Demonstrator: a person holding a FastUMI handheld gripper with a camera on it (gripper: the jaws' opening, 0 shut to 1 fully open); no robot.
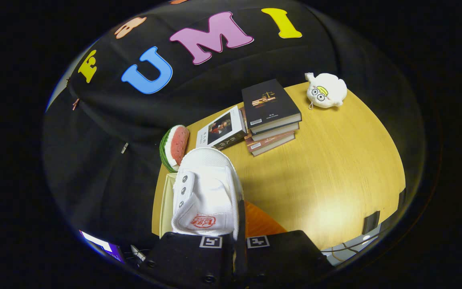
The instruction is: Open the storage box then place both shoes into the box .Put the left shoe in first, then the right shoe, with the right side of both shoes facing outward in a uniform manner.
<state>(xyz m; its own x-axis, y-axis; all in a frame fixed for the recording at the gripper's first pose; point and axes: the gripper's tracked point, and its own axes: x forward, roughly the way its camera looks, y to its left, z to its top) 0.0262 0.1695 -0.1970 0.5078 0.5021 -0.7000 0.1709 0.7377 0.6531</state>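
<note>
Gripper (237,241) cam, close, looks down-fwd over table (335,168).

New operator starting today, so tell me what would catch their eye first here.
The white shoe stands out, held up just ahead of the gripper, whose fingers pinch its edge. Beyond it on the yellow table lie a watermelon slice toy, a stack of books and a white plush toy.

Gripper (237,241) clamped on the white shoe (207,192), held over the box (166,200) edge; books (271,116) far across the table (335,172).
</note>
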